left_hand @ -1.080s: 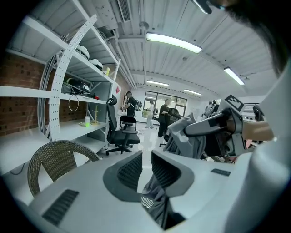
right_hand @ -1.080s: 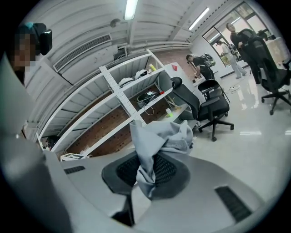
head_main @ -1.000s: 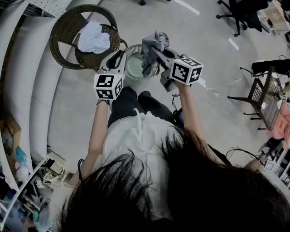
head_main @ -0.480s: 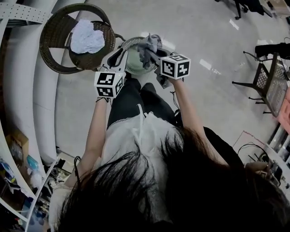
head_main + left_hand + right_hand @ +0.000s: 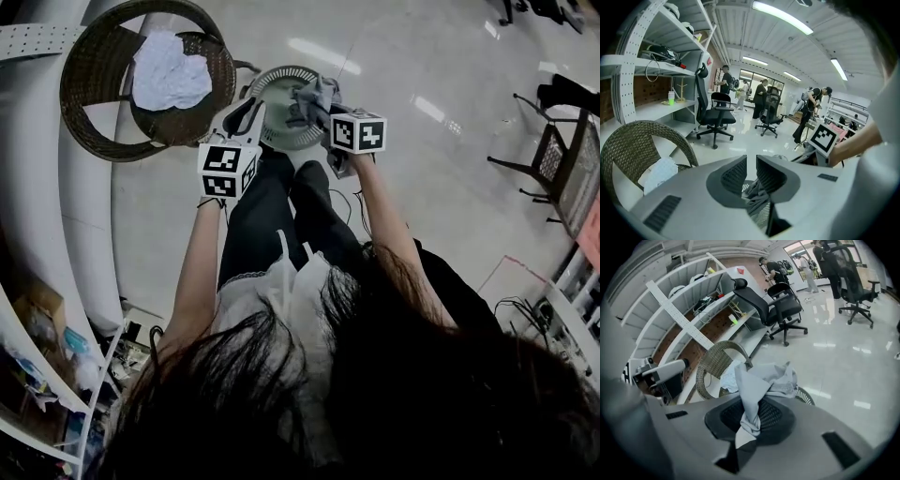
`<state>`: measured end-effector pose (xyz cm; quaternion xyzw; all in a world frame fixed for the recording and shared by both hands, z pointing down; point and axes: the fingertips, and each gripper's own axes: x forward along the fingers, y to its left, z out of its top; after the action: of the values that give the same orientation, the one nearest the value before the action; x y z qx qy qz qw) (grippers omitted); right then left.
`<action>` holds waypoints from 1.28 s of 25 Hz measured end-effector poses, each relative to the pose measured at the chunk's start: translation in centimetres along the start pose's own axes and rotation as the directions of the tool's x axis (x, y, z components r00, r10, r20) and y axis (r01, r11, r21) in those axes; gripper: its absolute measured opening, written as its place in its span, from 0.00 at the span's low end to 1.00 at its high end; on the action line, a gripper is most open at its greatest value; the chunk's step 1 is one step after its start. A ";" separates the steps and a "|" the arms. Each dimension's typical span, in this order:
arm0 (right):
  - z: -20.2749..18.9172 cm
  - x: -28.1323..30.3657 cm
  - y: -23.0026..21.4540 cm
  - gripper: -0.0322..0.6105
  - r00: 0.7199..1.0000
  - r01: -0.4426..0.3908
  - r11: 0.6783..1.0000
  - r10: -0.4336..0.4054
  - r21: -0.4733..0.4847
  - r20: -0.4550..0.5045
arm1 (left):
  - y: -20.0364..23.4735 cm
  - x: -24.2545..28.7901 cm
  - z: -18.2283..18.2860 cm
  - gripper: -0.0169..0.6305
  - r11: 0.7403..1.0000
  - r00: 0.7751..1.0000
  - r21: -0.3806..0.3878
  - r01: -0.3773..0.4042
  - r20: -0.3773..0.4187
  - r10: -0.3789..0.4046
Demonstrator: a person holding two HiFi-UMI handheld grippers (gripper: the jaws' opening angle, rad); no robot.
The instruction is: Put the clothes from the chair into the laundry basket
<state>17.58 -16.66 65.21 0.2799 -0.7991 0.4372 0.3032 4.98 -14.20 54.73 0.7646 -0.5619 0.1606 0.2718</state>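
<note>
My right gripper [image 5: 321, 111] is shut on a grey garment [image 5: 312, 96], which hangs bunched over the right part of the round slatted laundry basket [image 5: 279, 72]. In the right gripper view the garment [image 5: 761, 380] rises out of the closed jaws [image 5: 753, 409], with the basket's rim [image 5: 806, 396] just beyond. My left gripper [image 5: 246, 112] hovers at the basket's left edge, its jaws [image 5: 750, 162] slightly apart with nothing between them. A white cloth [image 5: 170, 81] lies on the seat of the wicker chair [image 5: 92, 86], left of the basket.
Curved white shelving [image 5: 37, 187] runs along the left behind the chair. Black office chairs [image 5: 715, 117] and several people [image 5: 725, 79] stand farther off on the shiny floor. A metal-framed rack [image 5: 561, 155] stands at the right. The person's legs [image 5: 281, 216] are just in front of the basket.
The right gripper has carried the grey garment in over the basket. The left gripper has stayed beside the basket. The head view has shifted, so the chair and basket sit higher.
</note>
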 end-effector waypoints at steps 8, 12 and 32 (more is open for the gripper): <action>-5.2 7.2 -4.9 0.13 0.978 0.077 0.997 -0.080 -0.025 -0.195 | 4.1 6.0 -3.1 0.14 1.000 0.998 0.022 0.020 -0.067 -0.018; -7.4 9.6 -7.2 0.13 0.956 0.122 0.991 -0.131 -0.048 -0.264 | 4.9 8.1 -5.0 0.14 0.998 0.993 0.034 0.054 -0.106 -0.050; -10.3 13.0 -10.1 0.40 0.926 0.175 0.984 -0.174 -0.028 -0.334 | 5.5 8.9 -9.5 0.14 0.996 0.980 -0.011 0.090 -0.174 -0.091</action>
<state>18.68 -14.74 84.55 0.2717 -0.7073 0.4507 0.4719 3.21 -16.64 68.55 0.7719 -0.5007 0.2137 0.3282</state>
